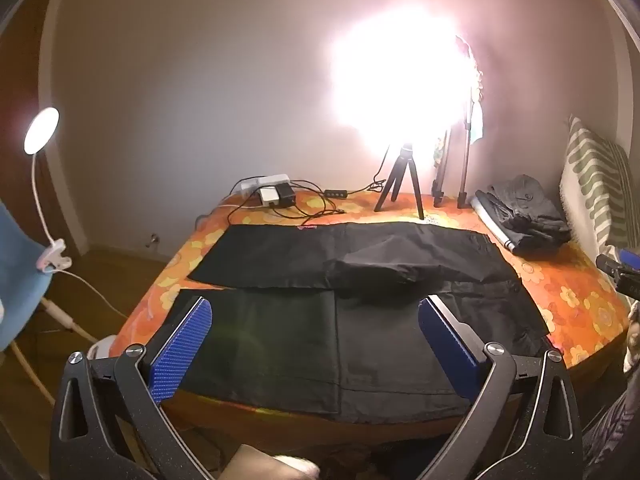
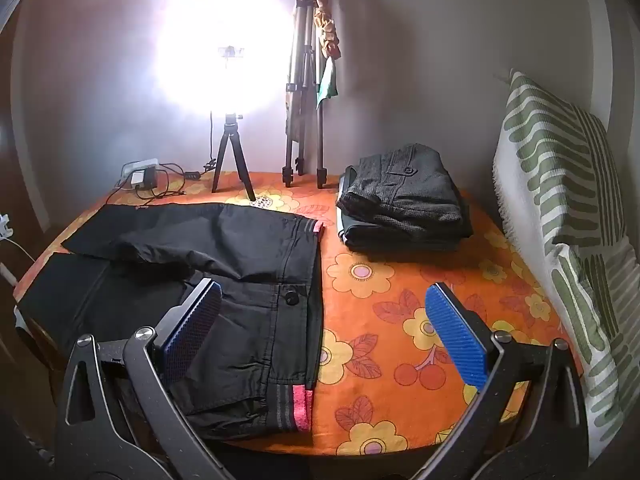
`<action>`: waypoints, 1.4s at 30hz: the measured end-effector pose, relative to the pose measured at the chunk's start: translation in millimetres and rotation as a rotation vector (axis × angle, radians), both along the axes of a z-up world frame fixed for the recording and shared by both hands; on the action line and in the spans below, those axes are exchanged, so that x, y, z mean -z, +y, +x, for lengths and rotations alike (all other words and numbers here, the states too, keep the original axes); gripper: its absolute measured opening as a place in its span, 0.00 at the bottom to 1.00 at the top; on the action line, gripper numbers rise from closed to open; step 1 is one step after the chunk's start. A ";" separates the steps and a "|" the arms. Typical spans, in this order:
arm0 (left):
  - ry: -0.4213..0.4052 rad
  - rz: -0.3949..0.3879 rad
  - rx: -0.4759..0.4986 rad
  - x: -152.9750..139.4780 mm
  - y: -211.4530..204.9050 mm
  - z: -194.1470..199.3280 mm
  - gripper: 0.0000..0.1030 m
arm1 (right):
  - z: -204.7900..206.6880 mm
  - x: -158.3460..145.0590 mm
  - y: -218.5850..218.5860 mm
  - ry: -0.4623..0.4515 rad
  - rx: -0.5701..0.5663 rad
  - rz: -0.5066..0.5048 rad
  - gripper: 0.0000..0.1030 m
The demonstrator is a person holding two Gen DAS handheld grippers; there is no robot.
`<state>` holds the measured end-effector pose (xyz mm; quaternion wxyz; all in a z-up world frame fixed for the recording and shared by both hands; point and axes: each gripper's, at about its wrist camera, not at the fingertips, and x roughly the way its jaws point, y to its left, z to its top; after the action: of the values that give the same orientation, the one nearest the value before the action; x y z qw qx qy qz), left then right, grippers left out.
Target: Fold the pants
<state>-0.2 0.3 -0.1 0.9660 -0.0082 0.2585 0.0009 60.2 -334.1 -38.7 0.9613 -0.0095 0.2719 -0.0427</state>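
- Lying spread across the table (image 2: 400, 312), the black pants (image 1: 304, 280) are seen with both legs stretched toward its left edge and the striped waistband (image 2: 300, 404) turned toward its right half, the near leg reaching the front edge.
- The left gripper (image 1: 316, 344) is held above the near leg, its blue pads wide apart and nothing caught between them.
- The right gripper (image 2: 324, 332) is poised over the waistband end, likewise spread and empty, one pad above the cloth and the other above bare tablecloth.
- A raised ridge of fabric (image 1: 384, 272) is visible at the crotch, where the far leg overlaps the near one; a crooked fold is judged likely if it is not smoothed first.
- The flowered tablecloth could be pinched along with the pants if the pads are closed too low.
- Glare from the lamp (image 1: 400, 80) at the back edge washes out part of the left view, so the far hem may be misjudged.
- A stack of folded clothes (image 2: 404, 204) near the back right corner could be disturbed by a wide swing.
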 end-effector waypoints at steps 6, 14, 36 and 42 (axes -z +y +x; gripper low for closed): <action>0.021 0.033 0.000 1.1 -3.3 2.3 1.00 | -0.3 -1.9 -0.6 0.002 0.005 0.007 1.00; 0.013 0.016 -0.012 5.1 0.3 -0.1 1.00 | 0.0 4.3 -4.1 -0.003 0.009 0.003 1.00; -0.018 -0.014 -0.030 -3.5 4.1 -3.8 1.00 | -8.8 -16.4 0.6 -0.055 0.022 0.010 1.00; -0.018 -0.017 -0.030 -4.2 4.6 -2.7 1.00 | -9.4 -15.8 0.6 -0.055 0.019 0.012 1.00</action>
<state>-3.0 4.9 4.0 0.9680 -0.0203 0.2497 0.0130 50.7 -333.5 -22.9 0.9680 0.0000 0.2459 -0.0506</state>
